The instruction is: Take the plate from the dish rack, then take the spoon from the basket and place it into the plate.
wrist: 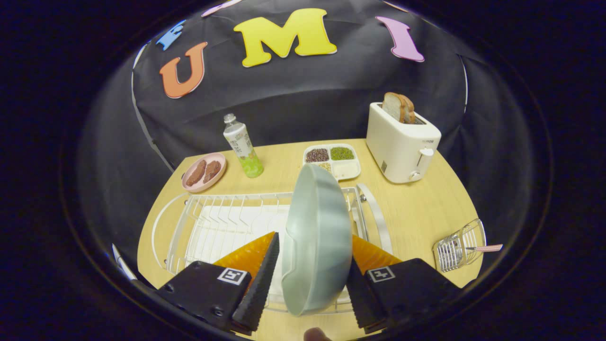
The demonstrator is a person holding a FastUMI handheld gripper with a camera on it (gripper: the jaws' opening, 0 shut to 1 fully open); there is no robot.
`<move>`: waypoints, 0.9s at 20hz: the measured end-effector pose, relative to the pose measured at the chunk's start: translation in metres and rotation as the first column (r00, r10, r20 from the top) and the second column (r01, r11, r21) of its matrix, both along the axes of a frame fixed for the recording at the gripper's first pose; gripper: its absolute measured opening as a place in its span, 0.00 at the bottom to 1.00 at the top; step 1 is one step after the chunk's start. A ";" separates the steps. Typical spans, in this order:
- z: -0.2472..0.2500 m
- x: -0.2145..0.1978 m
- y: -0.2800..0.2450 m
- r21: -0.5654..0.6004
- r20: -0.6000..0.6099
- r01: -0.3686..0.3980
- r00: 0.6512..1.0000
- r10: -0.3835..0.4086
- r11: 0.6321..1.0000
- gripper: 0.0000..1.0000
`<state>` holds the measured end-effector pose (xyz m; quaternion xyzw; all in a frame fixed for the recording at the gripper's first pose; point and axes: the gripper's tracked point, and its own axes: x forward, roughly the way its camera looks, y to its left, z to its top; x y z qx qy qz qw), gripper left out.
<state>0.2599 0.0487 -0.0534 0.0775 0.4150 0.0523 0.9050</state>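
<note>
Jaws tight on upright glossy round plate point(316, 241) above wire dish rack point(222, 222).

Gripper point(310, 277) clamps upright plate point(315, 237) over dish rack point(222, 222).

Bright even overhead light, soft shadows, sharp centre, fisheye bending at edges
</note>
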 end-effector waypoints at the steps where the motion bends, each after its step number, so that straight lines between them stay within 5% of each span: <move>1: -0.002 -0.002 -0.002 -0.010 -0.018 0.019 1.000 -0.020 1.000 0.68; 4: -0.003 -0.004 -0.004 -0.039 -0.048 0.069 0.996 -0.071 0.997 0.43; 12: 0.022 0.006 -0.028 -0.149 0.024 0.198 0.980 -0.196 0.969 0.34; 18: 0.052 -0.016 -0.032 -0.129 0.108 0.187 0.979 -0.174 0.974 0.33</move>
